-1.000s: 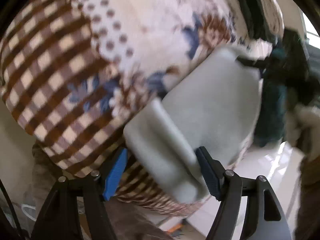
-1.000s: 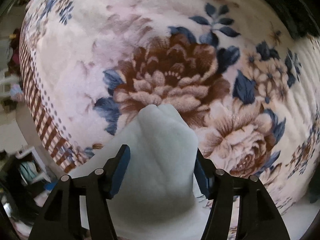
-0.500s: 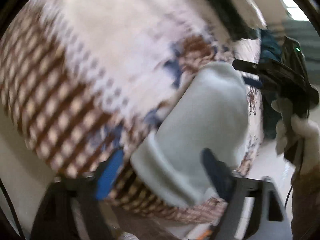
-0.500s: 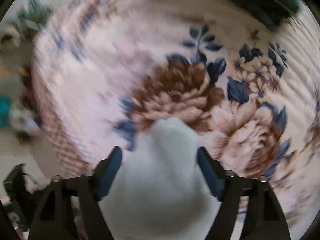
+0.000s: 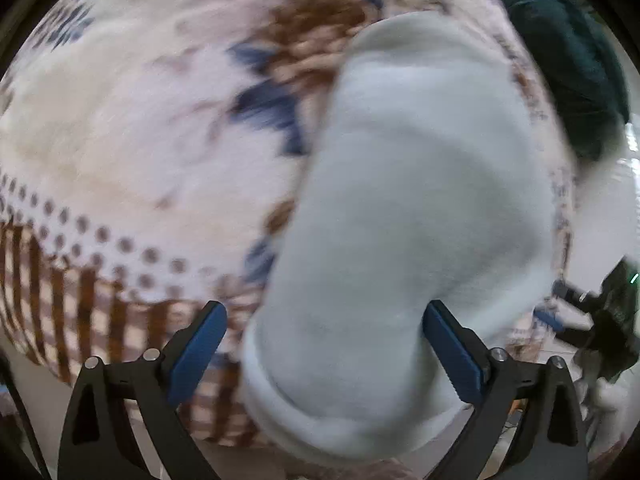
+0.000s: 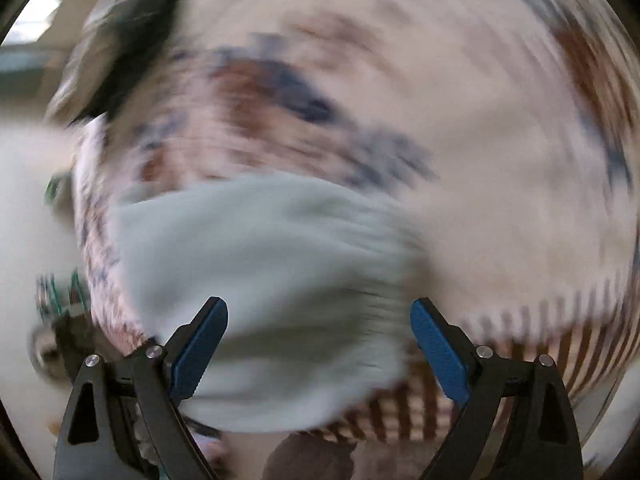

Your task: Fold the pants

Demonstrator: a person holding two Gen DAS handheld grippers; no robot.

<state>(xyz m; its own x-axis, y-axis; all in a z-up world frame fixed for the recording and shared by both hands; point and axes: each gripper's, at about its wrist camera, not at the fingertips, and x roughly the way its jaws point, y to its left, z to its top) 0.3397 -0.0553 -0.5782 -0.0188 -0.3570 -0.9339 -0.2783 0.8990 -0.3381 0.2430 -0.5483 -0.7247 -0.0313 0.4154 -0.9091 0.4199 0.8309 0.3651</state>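
Observation:
The pale grey pants (image 5: 408,208) lie folded in a thick bundle on a floral blanket (image 5: 140,128) near its checked border. My left gripper (image 5: 324,352) hangs over the bundle's near end. Its jaws are opening wide, the cloth lies below and between them, and the left pad stands off it. The right wrist view is heavily blurred. It shows the pants (image 6: 260,272) lying crosswise under my right gripper (image 6: 318,354). Those jaws are opening too, and the blue pads (image 6: 198,354) are not pressing on the cloth. The right gripper's body (image 5: 600,312) shows at the left view's right edge.
A dark green garment (image 5: 560,60) lies at the blanket's far right corner. A dark cloth (image 6: 120,52) shows blurred at the top left of the right wrist view. The brown checked border (image 5: 80,320) marks the bed's near edge, with pale floor (image 5: 600,208) beyond on the right.
Both grippers spread their jaws and let go of the pants, which now rest on the blanket. The right gripper swung fast sideways and rolled. The left one rolled and shifted over the bundle.

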